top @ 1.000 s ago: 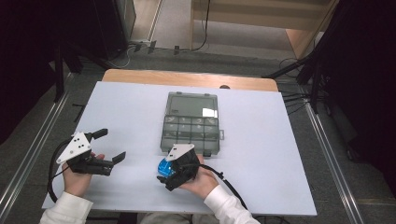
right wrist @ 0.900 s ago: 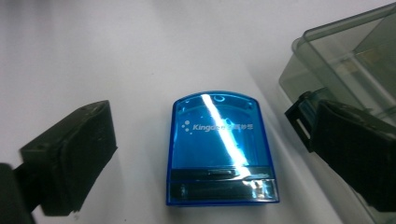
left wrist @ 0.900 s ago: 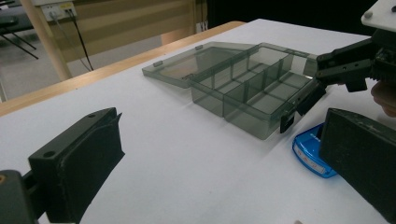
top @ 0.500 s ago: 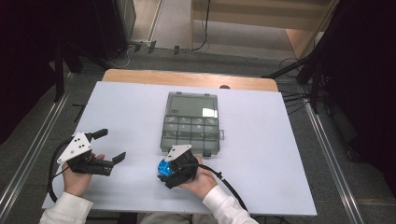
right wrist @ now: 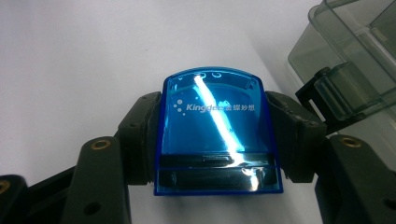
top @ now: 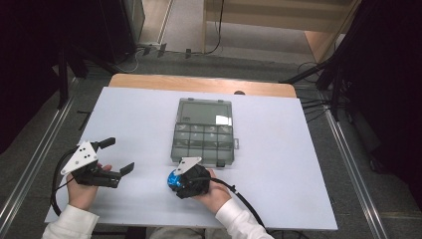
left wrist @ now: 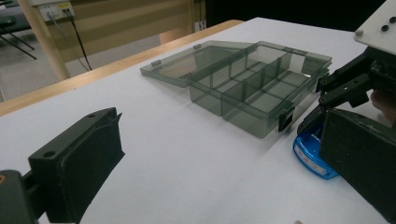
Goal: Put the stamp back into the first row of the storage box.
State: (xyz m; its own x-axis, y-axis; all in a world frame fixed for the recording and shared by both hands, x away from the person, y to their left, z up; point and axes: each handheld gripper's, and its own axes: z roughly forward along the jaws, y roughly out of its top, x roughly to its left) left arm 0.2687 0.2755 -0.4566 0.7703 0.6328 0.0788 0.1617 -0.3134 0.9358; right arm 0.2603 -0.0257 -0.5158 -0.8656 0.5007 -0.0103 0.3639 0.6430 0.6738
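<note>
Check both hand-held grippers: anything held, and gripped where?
The right hand-held gripper has just closed on the blue case, jaws pressing its two long sides. The left hand-held gripper is open and holds nothing.

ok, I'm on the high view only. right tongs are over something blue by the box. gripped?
Observer: Yes. In the right gripper view the right tongs have just closed, and both pads press the sides of the blue case.
Operator: any label on it?
Observer: White "Kingdee" lettering on its clear blue top.
Operator: is the box empty?
Observer: In the left gripper view the compartment box lies open, and the sections facing that camera look empty.
Operator: left tongs?
Observer: Left tongs open, nothing between them.
</note>
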